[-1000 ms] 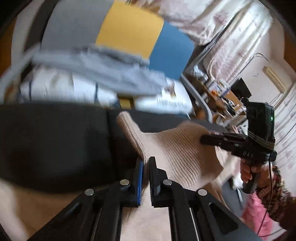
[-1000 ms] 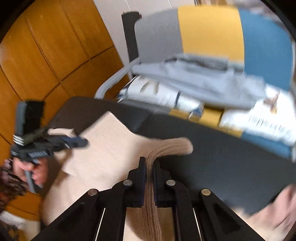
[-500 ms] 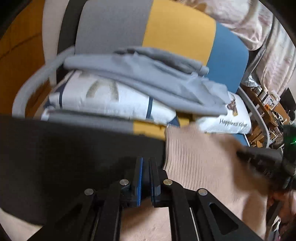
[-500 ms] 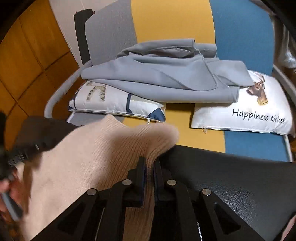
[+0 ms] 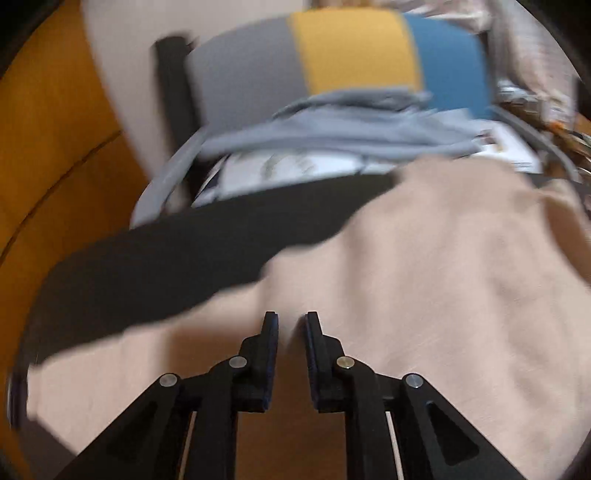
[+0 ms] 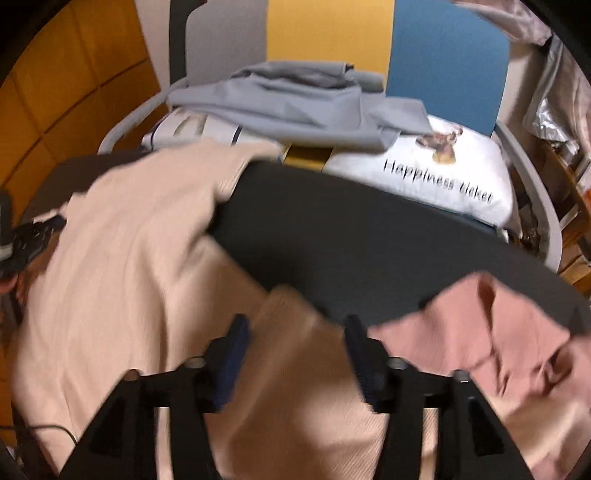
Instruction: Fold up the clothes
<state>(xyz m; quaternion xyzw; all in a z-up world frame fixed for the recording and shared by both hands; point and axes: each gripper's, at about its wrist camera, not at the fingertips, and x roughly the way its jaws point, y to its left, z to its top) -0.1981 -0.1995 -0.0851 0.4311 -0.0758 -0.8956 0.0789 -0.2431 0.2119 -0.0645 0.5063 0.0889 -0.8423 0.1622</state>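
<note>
A beige knit sweater [image 5: 424, 280] lies spread on a black tabletop [image 5: 177, 258]; it also shows in the right wrist view [image 6: 122, 236]. My left gripper [image 5: 291, 321] hovers over the sweater's near part with its jaws a little apart and nothing between them. My right gripper [image 6: 295, 325] is open wide above the sweater's ribbed edge [image 6: 288, 306], empty. The left gripper also shows at the left edge of the right wrist view [image 6: 33, 236]. Both views are motion-blurred.
A pink garment [image 6: 509, 339] lies on the table at the right. Behind the table [image 6: 369, 236] stands a grey, yellow and blue chair [image 6: 328, 33] holding a grey garment [image 6: 295, 107] and printed pillows [image 6: 443, 173]. An orange wooden wall [image 5: 48, 155] is at the left.
Both grippers have opened and let go of the sweater, which now lies flat on the table. Both have pulled back toward the near edge.
</note>
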